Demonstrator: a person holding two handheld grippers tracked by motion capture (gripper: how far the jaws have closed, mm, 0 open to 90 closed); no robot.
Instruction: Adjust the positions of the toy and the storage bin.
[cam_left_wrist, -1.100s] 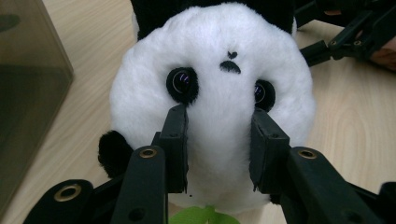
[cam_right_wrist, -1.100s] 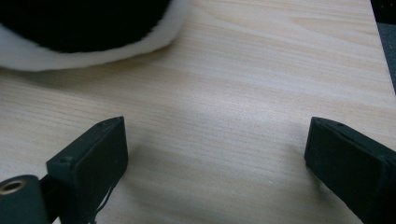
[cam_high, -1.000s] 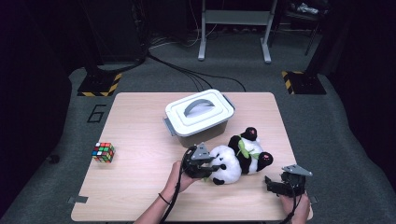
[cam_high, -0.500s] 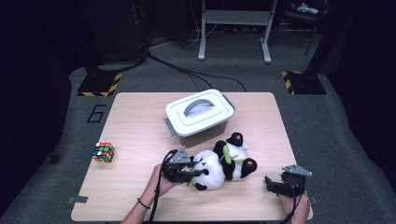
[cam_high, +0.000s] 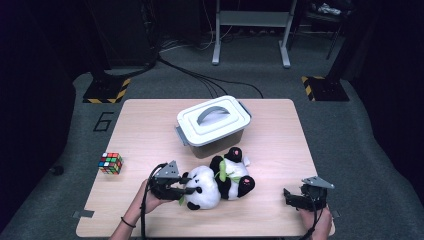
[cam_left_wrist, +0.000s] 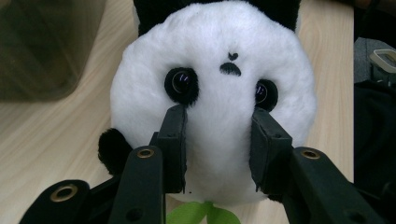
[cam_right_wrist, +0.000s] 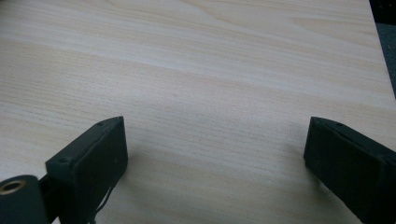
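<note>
A black-and-white plush panda (cam_high: 220, 182) with a green leaf on its chest lies on its back near the front middle of the wooden table (cam_high: 150, 130). My left gripper (cam_high: 186, 189) comes at it from the left and is shut on its white head. In the left gripper view the two black pads (cam_left_wrist: 173, 140) press into the fur of the panda (cam_left_wrist: 215, 70) just below its eyes. My right gripper (cam_high: 287, 197) rests at the table's front right corner, open, with bare wood between its jaws (cam_right_wrist: 217, 126).
A white lidded storage box (cam_high: 213, 125) with a grey handle stands just behind the panda, and its dark wall (cam_left_wrist: 42, 46) shows in the left gripper view. A Rubik's cube (cam_high: 110, 163) sits near the left edge. Dark floor, cables and stands surround the table.
My left gripper has moved left along the front of the table, dragging the panda with it by the head. The right gripper has stayed where it was.
</note>
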